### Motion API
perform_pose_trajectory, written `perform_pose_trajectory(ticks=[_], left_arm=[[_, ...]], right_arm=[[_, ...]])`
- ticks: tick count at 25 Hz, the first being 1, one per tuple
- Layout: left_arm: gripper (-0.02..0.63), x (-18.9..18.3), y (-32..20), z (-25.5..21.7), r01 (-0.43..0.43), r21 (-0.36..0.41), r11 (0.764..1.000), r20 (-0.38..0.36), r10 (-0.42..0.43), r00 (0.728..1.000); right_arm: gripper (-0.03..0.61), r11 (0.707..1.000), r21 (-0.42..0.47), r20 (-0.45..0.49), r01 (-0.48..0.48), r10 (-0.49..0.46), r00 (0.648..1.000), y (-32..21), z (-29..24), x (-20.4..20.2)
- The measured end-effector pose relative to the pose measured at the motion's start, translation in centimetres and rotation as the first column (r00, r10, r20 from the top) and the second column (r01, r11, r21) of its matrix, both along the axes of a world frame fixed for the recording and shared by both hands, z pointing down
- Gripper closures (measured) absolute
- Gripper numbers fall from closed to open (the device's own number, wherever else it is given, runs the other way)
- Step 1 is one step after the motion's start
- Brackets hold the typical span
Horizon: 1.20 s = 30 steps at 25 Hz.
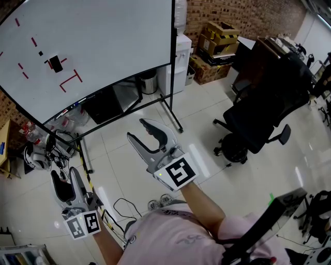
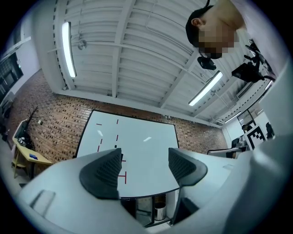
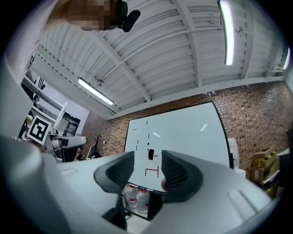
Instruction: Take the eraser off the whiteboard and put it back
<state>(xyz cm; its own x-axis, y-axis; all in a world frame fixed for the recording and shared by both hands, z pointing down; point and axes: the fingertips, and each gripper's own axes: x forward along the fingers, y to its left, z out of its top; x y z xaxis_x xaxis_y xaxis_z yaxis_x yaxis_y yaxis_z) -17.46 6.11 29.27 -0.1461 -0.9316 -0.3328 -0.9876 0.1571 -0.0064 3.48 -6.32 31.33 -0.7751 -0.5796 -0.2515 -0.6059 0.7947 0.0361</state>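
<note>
Black rectangular eraser (image 1: 55, 63) sits flat on the white whiteboard (image 1: 103, 41), in the left part of the board as the head view shows it. It lies among short red marker strokes, just up and left of a red bracket-shaped mark (image 1: 71, 79). Neither pair of tongs touches it; both are well short of the board.

The left tongs (image 1: 64, 173) are low at the left of the head view, over the pale tiled floor (image 1: 207, 108), with their marker cube nearest the person. In the left gripper view the left tongs (image 2: 144, 169) stand moderately wide. Their dark ribbed pads (image 2: 103, 176) are clearly apart, and only the distant whiteboard (image 2: 137, 146) shows through the gap.

The right tongs (image 1: 137, 128) are higher and nearer the middle, held out from a pink sleeve (image 1: 207, 207). In the right gripper view the right tongs (image 3: 147, 171) are narrower but not closed, with nothing gripped. The eraser (image 3: 150, 154) shows through the gap on the far board, above the red bracket.

The board stands on a black frame in front of a red brick wall (image 1: 243, 13). A metal bin (image 1: 148, 82) is below the board's right end. Brown cardboard boxes (image 1: 217, 41) are stacked by the wall, and a black office chair (image 1: 253, 124) stands to the right.
</note>
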Motion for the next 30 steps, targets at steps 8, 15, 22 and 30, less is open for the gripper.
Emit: perform_pose_trajectory(ticks=[8, 15, 22, 30], left_arm=[[0.302, 0.7, 0.6, 0.1, 0.012, -0.009, 1.000, 0.001, -0.012, 1.000], [0.302, 0.9, 1.0, 0.2, 0.013, -0.010, 1.000, 0.001, -0.013, 1.000], [0.304, 0.7, 0.9, 0.0, 0.011, -0.009, 1.000, 0.001, -0.011, 1.000], [0.304, 0.1, 0.4, 0.1, 0.002, -0.013, 1.000, 0.002, -0.002, 1.000]], right_arm=[[0.400, 1.000, 0.000, 0.001, -0.001, 0.001, 1.000, 0.5, 0.1, 0.7], [0.399, 1.000, -0.002, 0.005, 0.000, 0.000, 1.000, 0.9, 0.0, 0.7], [0.400, 1.000, 0.004, 0.001, -0.001, 0.001, 1.000, 0.9, -0.1, 0.4], [0.399, 1.000, -0.005, -0.003, -0.011, 0.011, 1.000, 0.5, 0.3, -0.2]])
